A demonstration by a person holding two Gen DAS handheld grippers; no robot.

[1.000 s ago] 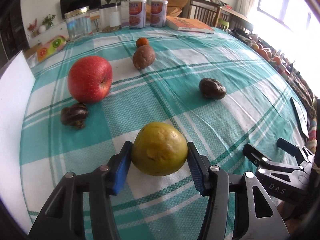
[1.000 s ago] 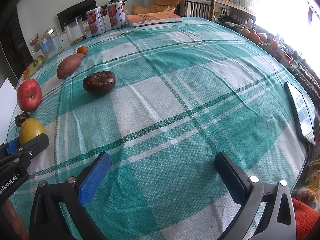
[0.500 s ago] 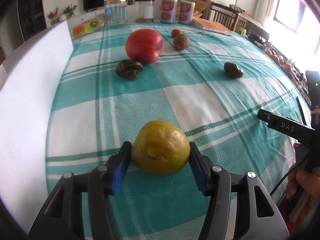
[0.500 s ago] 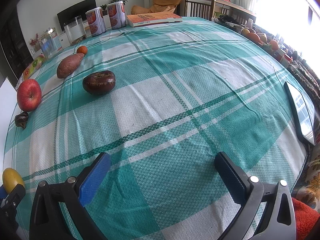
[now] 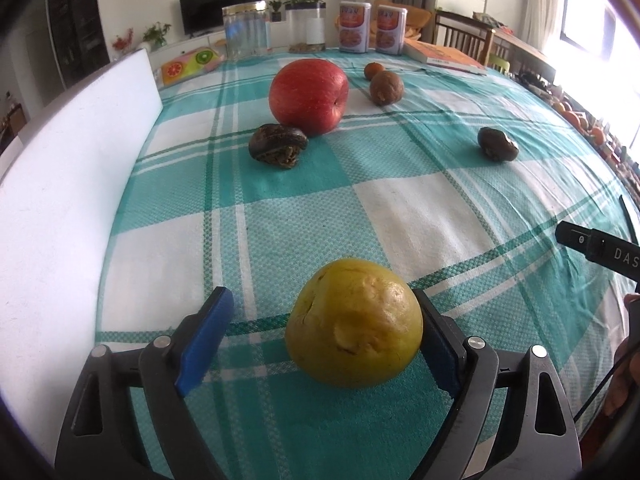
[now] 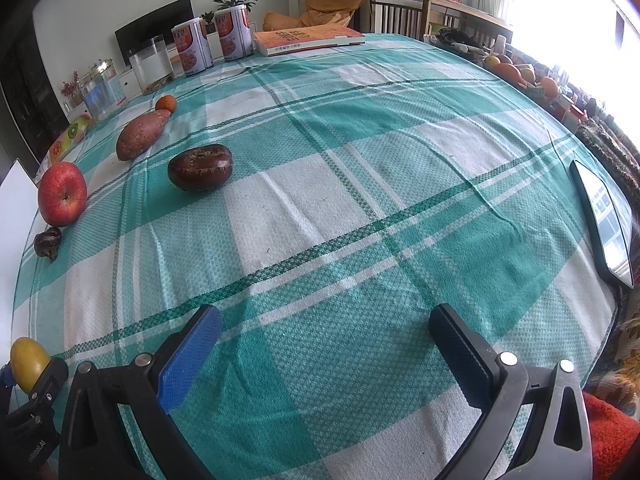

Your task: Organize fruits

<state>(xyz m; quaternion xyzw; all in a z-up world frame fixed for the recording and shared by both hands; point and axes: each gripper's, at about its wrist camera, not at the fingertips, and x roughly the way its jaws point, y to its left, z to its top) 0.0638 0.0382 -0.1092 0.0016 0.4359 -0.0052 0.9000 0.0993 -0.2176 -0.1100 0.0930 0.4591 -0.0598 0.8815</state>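
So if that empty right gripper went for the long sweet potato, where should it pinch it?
Probably across the thick middle of the sweet potato, with the pads on its two long flanks, coming down from above. It lies flat on the tablecloth and tapers toward the small orange fruit at its tip, so the ends would likely slip. The right gripper stands open, nothing between its pads.

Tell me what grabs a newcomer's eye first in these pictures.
A dented round yellow-green fruit sits on the teal-and-white checked tablecloth, between the opening jaws of the left hand-held gripper, with a clear gap on its left side. Behind it stands a big shiny red apple.
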